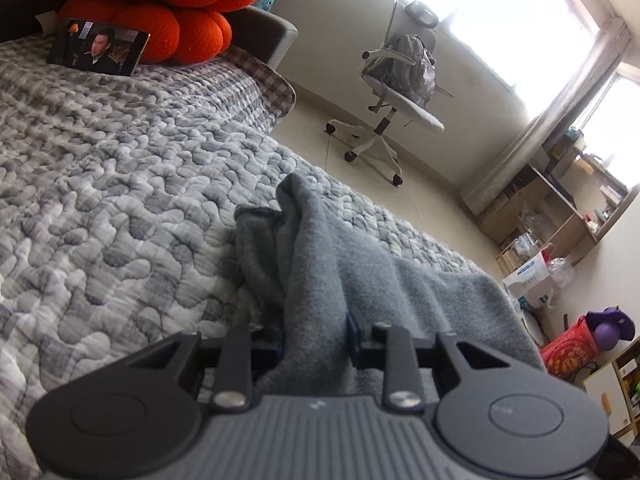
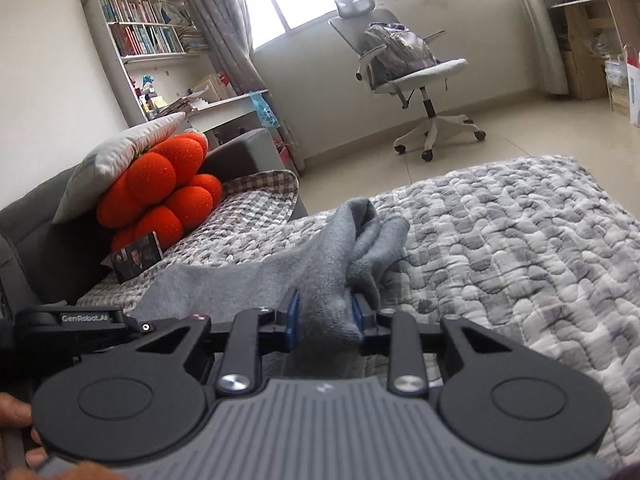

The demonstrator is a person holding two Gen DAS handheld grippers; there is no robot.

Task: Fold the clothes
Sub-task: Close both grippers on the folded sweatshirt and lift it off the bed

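A grey fleece garment (image 1: 320, 248) lies bunched on the quilted grey bed cover (image 1: 120, 184). In the left wrist view my left gripper (image 1: 316, 340) is shut on a fold of it, the cloth pinched between the blue pads and running up and away from the jaws. In the right wrist view the grey garment (image 2: 340, 248) is gripped in the same way by my right gripper (image 2: 325, 314), with a thick fold squeezed between its blue pads. The rest of the cloth stretches leftward across the quilted bed cover (image 2: 500, 240). The left gripper's body (image 2: 88, 318) shows at the left edge.
An orange lobed cushion (image 1: 160, 8) and a propped phone (image 1: 98, 46) playing video sit at the bed's head. A white office chair (image 2: 412, 72) with a bag stands on the tiled floor by the window. Shelves and a desk line the walls.
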